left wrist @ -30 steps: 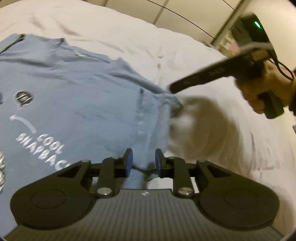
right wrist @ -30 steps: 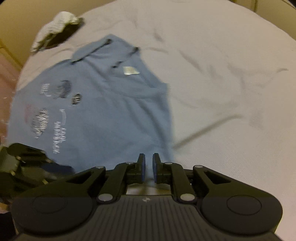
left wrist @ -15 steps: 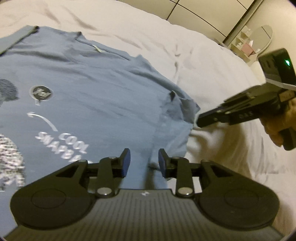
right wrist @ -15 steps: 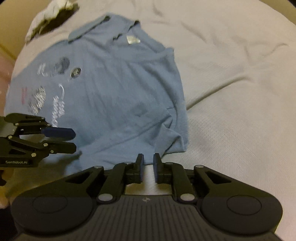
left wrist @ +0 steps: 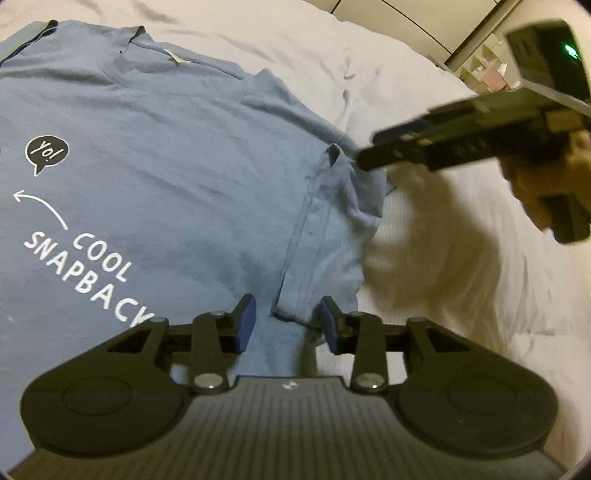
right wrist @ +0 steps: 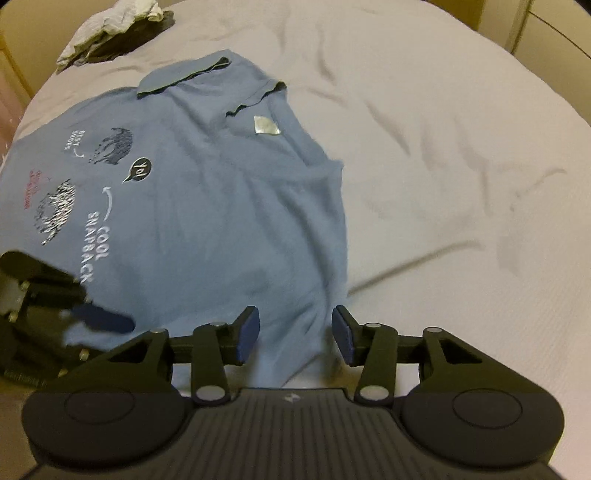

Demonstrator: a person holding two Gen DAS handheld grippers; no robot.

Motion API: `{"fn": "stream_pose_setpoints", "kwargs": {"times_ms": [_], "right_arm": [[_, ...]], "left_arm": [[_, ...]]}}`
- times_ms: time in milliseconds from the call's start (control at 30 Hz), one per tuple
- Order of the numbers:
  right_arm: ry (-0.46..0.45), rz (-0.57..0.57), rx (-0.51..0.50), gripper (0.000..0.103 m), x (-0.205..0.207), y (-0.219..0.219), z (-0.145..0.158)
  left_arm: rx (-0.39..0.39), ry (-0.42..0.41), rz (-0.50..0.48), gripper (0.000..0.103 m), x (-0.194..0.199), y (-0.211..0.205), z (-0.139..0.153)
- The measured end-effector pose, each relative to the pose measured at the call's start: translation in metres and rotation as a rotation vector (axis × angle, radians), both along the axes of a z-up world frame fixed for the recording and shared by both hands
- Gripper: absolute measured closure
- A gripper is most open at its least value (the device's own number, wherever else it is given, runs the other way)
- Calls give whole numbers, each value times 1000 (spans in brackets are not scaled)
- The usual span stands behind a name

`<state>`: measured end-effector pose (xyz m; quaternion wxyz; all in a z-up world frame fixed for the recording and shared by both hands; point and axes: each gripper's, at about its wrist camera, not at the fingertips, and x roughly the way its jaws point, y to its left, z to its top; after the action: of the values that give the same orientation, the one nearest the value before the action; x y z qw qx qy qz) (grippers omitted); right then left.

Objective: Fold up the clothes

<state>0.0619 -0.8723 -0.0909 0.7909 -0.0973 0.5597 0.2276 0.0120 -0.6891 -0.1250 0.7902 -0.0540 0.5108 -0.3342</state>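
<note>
Both sets of fingers apart, nothing clamped: left gripper (left wrist: 287, 320) straddles the blue shirt (left wrist: 155, 177) sleeve hem; only the right gripper (right wrist: 294, 332) view shows crumpled clothes (right wrist: 110, 33) far beyond its fingertips.

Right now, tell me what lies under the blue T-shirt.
The blue T-shirt lies spread on a white bedsheet, which shows all around it. Whatever is beneath the shirt's middle is covered; nothing bulges there.

A wrinkled white sheet (right wrist: 443, 155) covers the bed; crumpled cloths (right wrist: 110, 26) lie at eleven o'clock.
</note>
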Motion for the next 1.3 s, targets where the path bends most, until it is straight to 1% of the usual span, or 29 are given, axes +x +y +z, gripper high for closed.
{"fn": "stream_pose_setpoints", "kwargs": {"times_ms": [33,67,167,200,233,267,300,433,500,567,633,667,700,767,833,933,1033,1100,1200,1233,1300], "right_arm": [[-2,12,-5,57,6,0,-1],[-5,24,-11,57,11,1,-3],[-12,60,-27,61,28,2,-7],[-13,72,-33,70,33,2,-9],[-4,77,-43,78,34,2,-12],[3,68,-47,87,34,1,-13],[0,53,-42,100,34,0,-11],[-47,16,-6,100,32,-3,4],[-65,-11,8,100,35,-5,7],[-69,-31,6,100,38,-5,4],[-69,-43,-16,94,38,-5,-2],[-75,-57,-20,85,36,-5,-2],[-82,-71,-23,80,34,-6,-2],[-109,-106,-13,78,26,-12,5],[-140,-143,0,78,15,-18,14],[-178,-201,34,78,-7,-27,30],[-167,-216,46,78,-27,-26,31],[-133,-173,39,78,-32,-17,21],[-88,-112,27,79,-29,-7,3],[-87,-109,10,80,-25,-8,-2],[-88,-107,-22,90,-16,-10,-12]], "left_arm": [[2,0,4,81,0,-1,0],[4,0,7,92,0,-1,0],[-10,-4,15,98,0,3,2],[-14,-9,12,99,-2,4,3],[-15,-14,9,101,-3,4,3],[-18,-17,8,102,-4,5,4],[-22,-27,12,103,-3,7,7],[-47,-69,43,103,0,14,19],[-41,-72,57,103,5,16,16],[-25,-69,62,103,10,16,11],[-11,-63,76,103,15,18,6],[-8,-55,85,103,17,20,4],[-4,-49,95,103,18,23,3],[5,-58,111,102,17,28,6],[12,-80,110,101,12,32,13],[-11,-120,66,101,3,24,25],[-38,-154,0,101,-4,9,33],[-41,-141,-38,101,-4,-4,27],[10,-94,-68,101,-2,-16,5],[27,-78,-67,101,-1,-17,-3],[22,-73,-64,100,1,-13,-7]]}}
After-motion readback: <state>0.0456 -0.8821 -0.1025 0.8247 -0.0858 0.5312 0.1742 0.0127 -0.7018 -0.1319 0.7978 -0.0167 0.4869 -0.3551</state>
